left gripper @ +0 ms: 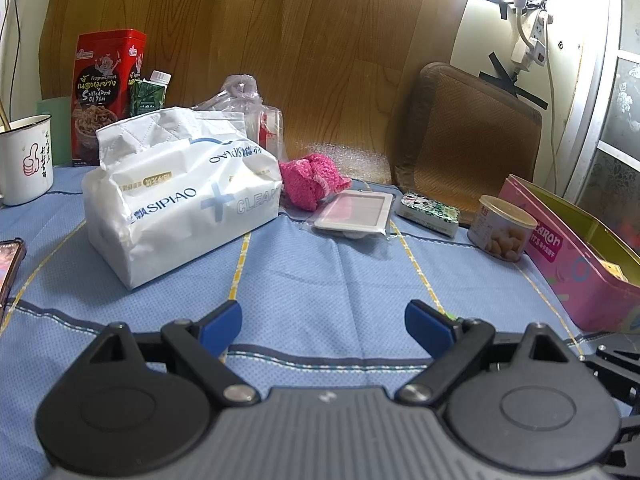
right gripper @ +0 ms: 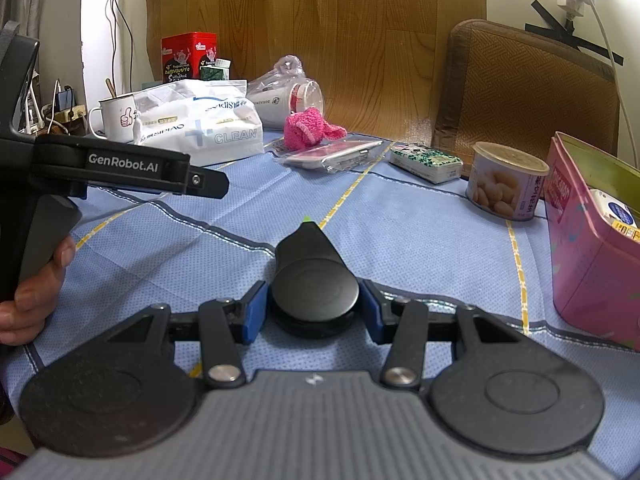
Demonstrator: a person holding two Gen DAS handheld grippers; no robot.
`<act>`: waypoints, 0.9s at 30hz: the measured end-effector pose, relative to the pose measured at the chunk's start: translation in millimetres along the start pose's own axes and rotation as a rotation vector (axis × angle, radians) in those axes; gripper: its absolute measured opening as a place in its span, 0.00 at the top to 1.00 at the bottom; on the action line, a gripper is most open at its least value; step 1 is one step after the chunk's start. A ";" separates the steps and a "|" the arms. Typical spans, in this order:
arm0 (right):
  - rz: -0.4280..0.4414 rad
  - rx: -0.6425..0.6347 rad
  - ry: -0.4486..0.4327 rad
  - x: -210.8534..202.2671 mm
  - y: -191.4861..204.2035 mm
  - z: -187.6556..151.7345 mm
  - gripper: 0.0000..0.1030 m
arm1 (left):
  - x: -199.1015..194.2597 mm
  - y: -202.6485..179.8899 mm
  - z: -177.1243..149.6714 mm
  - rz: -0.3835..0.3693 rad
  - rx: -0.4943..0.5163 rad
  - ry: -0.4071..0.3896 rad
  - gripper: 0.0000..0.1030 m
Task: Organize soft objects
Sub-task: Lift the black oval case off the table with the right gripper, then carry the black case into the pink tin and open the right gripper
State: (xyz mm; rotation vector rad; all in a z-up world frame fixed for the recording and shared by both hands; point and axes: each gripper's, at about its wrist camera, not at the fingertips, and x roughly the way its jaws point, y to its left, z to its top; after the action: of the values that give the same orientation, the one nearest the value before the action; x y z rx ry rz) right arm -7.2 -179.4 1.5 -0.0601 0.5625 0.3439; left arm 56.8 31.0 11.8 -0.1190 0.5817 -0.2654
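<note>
While the left hand-held gripper hovers over the blue cloth with jaws apart and empty, the right hand-held gripper is clamped on a black round-ended gadget. Far off, a pink knitted piece lies right of the tissue pack, touching it.

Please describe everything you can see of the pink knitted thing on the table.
The pink knitted thing looks like soft crocheted yarn, bright pink with a paler pink edge. It lies crumpled in a loose heap, one flap spread to the right, on the blue cloth near the wooden wall panel. It sits just right of the white tissue pack and behind the bagged flat pink case, apparently touching both. No gripper touches it.
</note>
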 end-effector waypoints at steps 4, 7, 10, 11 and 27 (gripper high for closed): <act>0.000 0.000 0.000 0.0 0.1 -0.1 0.50 | -0.3 0.0 -0.3 0.001 0.001 0.000 0.11; 0.000 0.001 0.000 0.0 0.1 -0.2 0.50 | 0.5 0.2 0.1 0.000 0.000 0.006 0.11; 0.000 0.013 -0.002 -1.2 -1.2 -0.6 0.50 | 2.8 2.4 0.8 -0.009 -0.008 0.021 0.11; 0.003 0.018 -0.001 -1.6 -1.5 -0.8 0.50 | 4.4 4.0 1.9 -0.015 -0.017 0.038 0.11; 0.144 0.126 -0.011 -21.7 2.5 -13.5 0.50 | -6.3 -35.8 -6.9 -0.306 -0.112 0.310 0.25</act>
State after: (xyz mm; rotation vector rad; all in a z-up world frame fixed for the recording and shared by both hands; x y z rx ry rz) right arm -32.1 -185.7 1.8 0.1038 0.5781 0.4479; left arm 40.2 -1.9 16.0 -0.2795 0.8885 -0.5550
